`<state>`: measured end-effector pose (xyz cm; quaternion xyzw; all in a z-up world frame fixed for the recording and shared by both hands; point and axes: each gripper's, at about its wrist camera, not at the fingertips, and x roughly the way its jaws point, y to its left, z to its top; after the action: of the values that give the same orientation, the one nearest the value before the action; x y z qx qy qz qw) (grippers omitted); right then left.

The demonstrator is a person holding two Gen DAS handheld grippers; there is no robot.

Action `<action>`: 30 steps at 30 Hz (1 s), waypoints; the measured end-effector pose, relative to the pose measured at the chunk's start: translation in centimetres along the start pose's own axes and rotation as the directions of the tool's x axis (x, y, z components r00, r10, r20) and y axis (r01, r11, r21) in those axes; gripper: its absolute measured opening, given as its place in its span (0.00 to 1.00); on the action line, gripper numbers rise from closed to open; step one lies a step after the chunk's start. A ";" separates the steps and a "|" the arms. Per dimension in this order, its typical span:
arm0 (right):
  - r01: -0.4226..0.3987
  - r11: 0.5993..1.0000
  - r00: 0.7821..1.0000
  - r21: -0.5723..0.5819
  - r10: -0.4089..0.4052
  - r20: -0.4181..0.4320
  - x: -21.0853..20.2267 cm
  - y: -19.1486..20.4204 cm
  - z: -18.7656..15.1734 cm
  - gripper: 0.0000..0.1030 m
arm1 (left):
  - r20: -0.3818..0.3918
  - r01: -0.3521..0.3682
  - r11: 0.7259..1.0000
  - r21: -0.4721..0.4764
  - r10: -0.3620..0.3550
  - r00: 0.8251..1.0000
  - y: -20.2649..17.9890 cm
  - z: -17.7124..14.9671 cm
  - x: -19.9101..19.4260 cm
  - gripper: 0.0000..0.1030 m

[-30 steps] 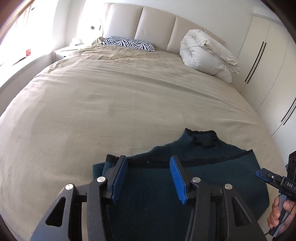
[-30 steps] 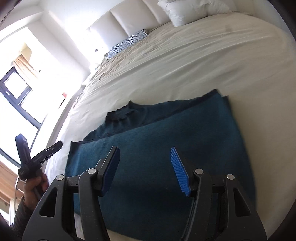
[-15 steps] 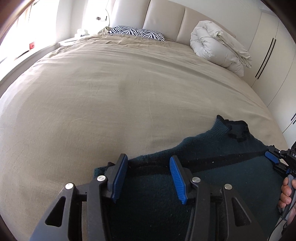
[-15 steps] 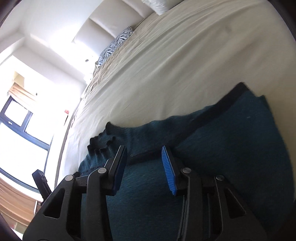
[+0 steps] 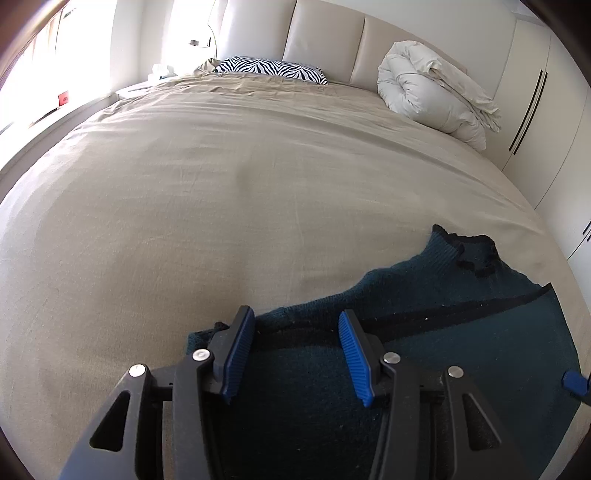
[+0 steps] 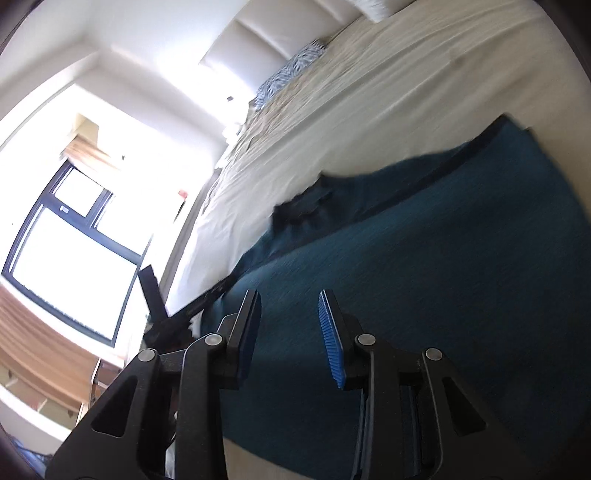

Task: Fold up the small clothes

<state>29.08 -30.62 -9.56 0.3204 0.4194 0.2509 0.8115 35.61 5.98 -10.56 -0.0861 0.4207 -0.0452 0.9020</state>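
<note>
A dark teal knitted sweater (image 5: 461,332) with a black collar (image 5: 476,254) lies folded over on the beige bed near its front right corner. It also shows in the right wrist view (image 6: 424,277). My left gripper (image 5: 295,350) is open and empty, its blue pads just above the sweater's folded left edge. My right gripper (image 6: 290,332) is open and empty above the sweater's lower part. The right gripper's blue tip (image 5: 574,382) peeks in at the left wrist view's right edge. The left gripper (image 6: 177,310) shows dark at the sweater's left edge in the right wrist view.
The beige bed cover (image 5: 221,203) stretches far back to a padded headboard (image 5: 325,33). A zebra pillow (image 5: 273,68) and a rolled white duvet (image 5: 432,92) lie at the head. White wardrobes (image 5: 535,110) stand at the right. A window (image 6: 74,251) is at the left.
Both grippers have shifted over the sweater. The right gripper narrowed from wide open, tilted and moved lower over the sweater's body. The left gripper moved left, so the sweater sits further right in its view.
</note>
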 end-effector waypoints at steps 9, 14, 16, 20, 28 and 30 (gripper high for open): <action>0.017 0.997 0.999 0.076 -0.019 0.032 1.4 -2.0 -1.8 0.48 | -0.011 0.007 1.000 0.004 -0.007 1.000 0.0 -0.1 -0.8 0.49; 0.106 0.964 0.967 0.245 -0.157 0.199 -7.1 -9.5 -1.5 0.42 | 0.013 -0.048 0.998 0.035 0.048 0.999 -1.0 -2.1 -5.1 0.49; 0.120 0.950 0.949 0.287 -0.194 0.247 -9.7 -10.4 -2.0 0.44 | 0.047 -0.026 1.000 0.007 0.026 0.999 -1.4 -3.1 -8.0 0.50; 0.112 0.964 0.956 0.243 -0.171 0.237 -10.2 -7.3 -3.0 0.48 | 0.062 0.106 0.994 0.009 -0.106 0.992 -4.4 -6.1 -11.7 0.61; 0.012 0.999 0.998 0.053 -0.008 -0.067 0.7 1.2 -7.2 0.48 | -0.065 0.195 0.978 -0.070 -0.200 0.978 -3.9 -10.6 -9.6 0.50; 0.030 0.996 0.998 0.088 -0.024 -0.066 0.8 -0.3 -8.3 0.45 | -0.072 0.201 0.974 -0.101 -0.208 0.975 -2.3 -10.9 -10.3 0.47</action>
<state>22.59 -27.70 -13.86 0.3420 0.4605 0.2315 0.7857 20.59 4.01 -9.28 -0.1688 0.4480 -0.1218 0.8694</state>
